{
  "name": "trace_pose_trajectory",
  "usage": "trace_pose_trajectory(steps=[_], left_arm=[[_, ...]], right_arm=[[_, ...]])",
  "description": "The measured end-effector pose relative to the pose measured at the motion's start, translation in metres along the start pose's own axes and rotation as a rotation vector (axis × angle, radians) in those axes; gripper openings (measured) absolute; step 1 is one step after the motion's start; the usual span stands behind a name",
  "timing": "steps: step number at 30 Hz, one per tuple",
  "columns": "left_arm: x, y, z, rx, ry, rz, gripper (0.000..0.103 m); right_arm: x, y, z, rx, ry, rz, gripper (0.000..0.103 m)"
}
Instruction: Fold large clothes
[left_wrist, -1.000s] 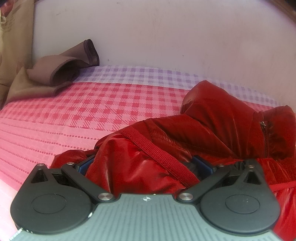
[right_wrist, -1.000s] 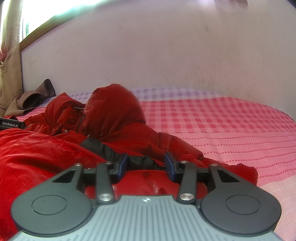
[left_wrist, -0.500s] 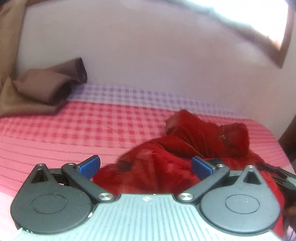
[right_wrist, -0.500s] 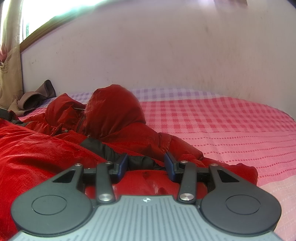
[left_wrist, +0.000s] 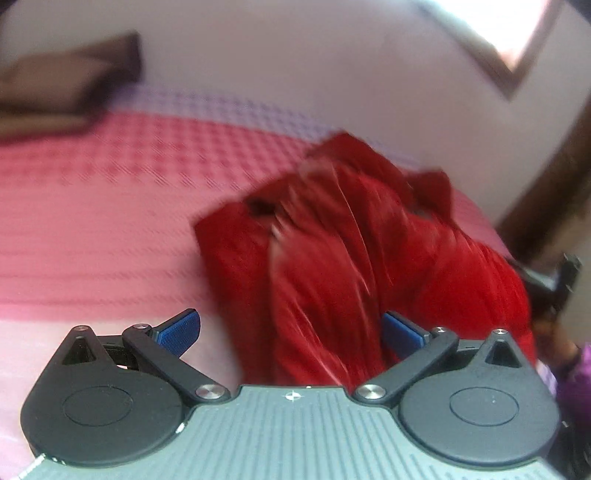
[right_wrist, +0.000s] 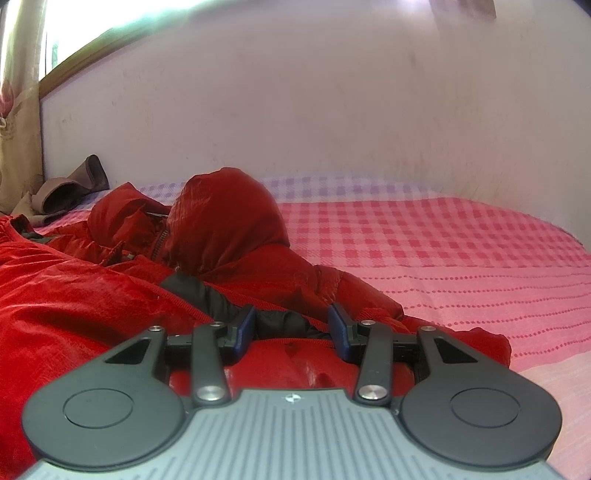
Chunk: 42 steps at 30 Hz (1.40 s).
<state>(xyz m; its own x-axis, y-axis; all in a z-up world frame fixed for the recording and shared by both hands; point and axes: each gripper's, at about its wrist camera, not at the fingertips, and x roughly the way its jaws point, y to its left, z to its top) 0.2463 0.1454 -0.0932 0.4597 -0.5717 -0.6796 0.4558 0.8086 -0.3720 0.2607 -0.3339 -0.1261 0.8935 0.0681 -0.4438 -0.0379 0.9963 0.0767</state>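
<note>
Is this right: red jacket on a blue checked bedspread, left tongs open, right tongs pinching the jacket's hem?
Not quite. The bedspread is pink and red checked, not blue, as the right wrist view shows. The rest holds: the red jacket lies on it, the left tongs stand open, and the right tongs pinch the jacket's hem.

Our left hand-held gripper tips downward, and its two blue pads stand far apart with nothing pinched between them. The picture from it is smeared. At about 3 o'clock in that view, a small bit of our other hand peeks in. Our right hand-held gripper points a little downward. Its blue pads sit partly closed, squeezing a bunch of the red jacket.
</note>
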Motion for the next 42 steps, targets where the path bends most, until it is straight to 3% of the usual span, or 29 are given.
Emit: trace_pose_trajectory(steps=[1,3,5,7,11,15,19,24,25,26,29,35,42], left_arm=[[0.007,0.002,-0.003,-0.01,0.032,-0.031,0.097],[0.009,0.004,-0.012,-0.002,0.001,-0.078,0.089],[0.008,0.005,-0.017,-0.008,-0.029,-0.103,0.066],[0.008,0.011,-0.022,-0.081,-0.052,-0.155,0.053],[0.0,0.011,-0.034,-0.173,-0.131,-0.164,0.042],[-0.007,0.003,-0.041,-0.232,-0.172,-0.127,0.04],[-0.008,0.002,-0.042,-0.295,-0.187,-0.103,0.04],[-0.012,-0.001,-0.043,-0.349,-0.205,-0.088,0.039],[-0.013,-0.001,-0.043,-0.355,-0.207,-0.087,0.037],[-0.016,-0.003,-0.043,-0.356,-0.208,-0.082,0.035],[-0.023,-0.013,-0.037,-0.341,-0.211,-0.062,0.028],[-0.05,-0.048,-0.021,-0.351,-0.256,-0.074,0.025],[-0.063,-0.124,0.003,-0.319,-0.31,-0.131,0.025]], right_arm=[[0.0,0.001,0.0,-0.004,-0.001,-0.004,0.043],[0.0,0.002,0.0,-0.01,-0.003,-0.013,0.044],[-0.001,0.003,0.0,-0.018,-0.005,-0.021,0.044],[0.0,0.003,0.0,-0.022,-0.006,-0.025,0.044],[-0.001,0.001,0.0,-0.014,-0.003,-0.019,0.044],[-0.013,-0.004,0.01,0.022,0.005,0.004,0.046],[-0.07,0.022,0.023,-0.061,-0.13,0.114,0.044],[-0.105,0.08,0.025,-0.248,-0.128,0.28,0.024],[-0.103,0.091,0.024,-0.291,-0.111,0.29,0.014],[-0.099,0.099,0.024,-0.327,-0.089,0.285,0.01],[-0.076,0.112,0.021,-0.386,-0.024,0.262,0.005],[-0.033,0.098,0.009,-0.27,0.063,0.286,0.003],[-0.011,0.069,0.002,0.013,0.107,0.364,0.003]])
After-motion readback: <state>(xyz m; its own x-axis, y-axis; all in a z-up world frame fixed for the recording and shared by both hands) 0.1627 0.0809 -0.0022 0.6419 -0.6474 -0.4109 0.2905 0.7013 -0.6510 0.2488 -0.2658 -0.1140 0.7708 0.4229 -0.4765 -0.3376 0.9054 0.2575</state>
